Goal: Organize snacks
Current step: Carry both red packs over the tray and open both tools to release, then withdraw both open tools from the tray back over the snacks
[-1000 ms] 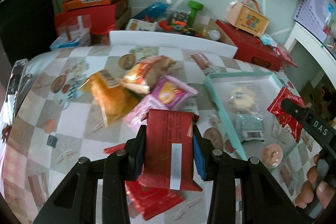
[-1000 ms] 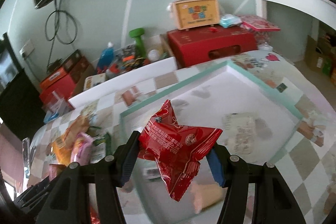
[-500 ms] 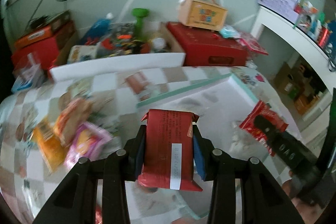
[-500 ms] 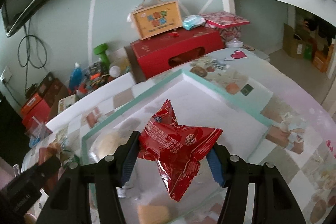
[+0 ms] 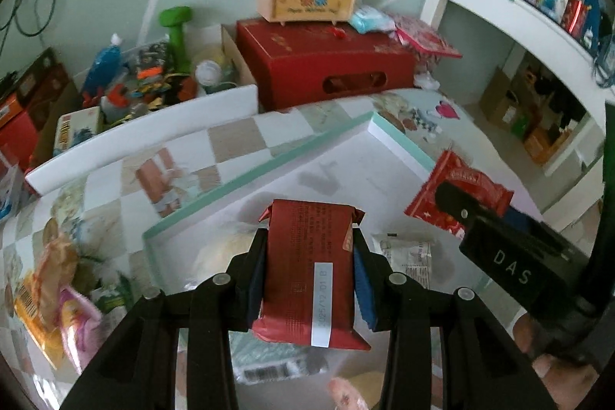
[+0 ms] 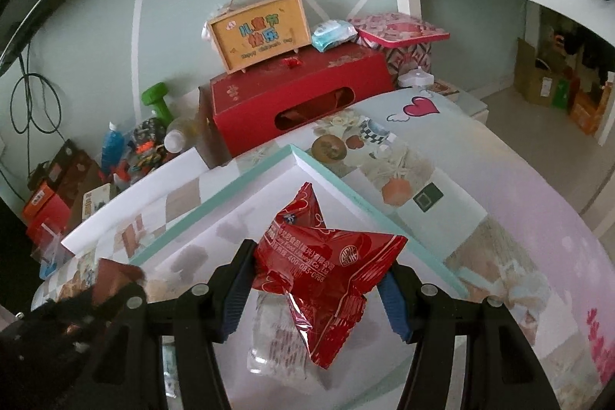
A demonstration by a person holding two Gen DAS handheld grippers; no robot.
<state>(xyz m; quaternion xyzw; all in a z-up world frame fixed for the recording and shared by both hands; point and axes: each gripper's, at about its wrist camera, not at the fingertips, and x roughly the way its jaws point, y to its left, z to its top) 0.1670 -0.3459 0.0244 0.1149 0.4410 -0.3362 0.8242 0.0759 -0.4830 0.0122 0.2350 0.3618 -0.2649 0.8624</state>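
Note:
My left gripper (image 5: 309, 256) is shut on a dark red snack packet (image 5: 309, 271) with a white date strip, held above the teal-rimmed white tray (image 5: 246, 175). My right gripper (image 6: 319, 279) is shut on a bright red crinkled snack bag (image 6: 326, 268), also held over the tray (image 6: 346, 191). The right gripper with its red bag (image 5: 457, 195) shows at the right of the left wrist view. Several wrapped snacks lie in the tray below, among them a pale packet (image 5: 407, 252) and a clear packet (image 6: 280, 344).
Loose snack bags (image 5: 50, 302) lie on the checked tablecloth left of the tray. A white board (image 5: 146, 133) stands behind the table. A red box (image 6: 300, 102) with a yellow handled case (image 6: 261, 29) sits beyond the tray, beside cluttered bottles and a green dumbbell (image 5: 177, 37).
Both grippers have moved right and forward, from the pile of loose snacks to over the tray. Each keeps its packet. The left gripper now shows at the left edge of the right wrist view.

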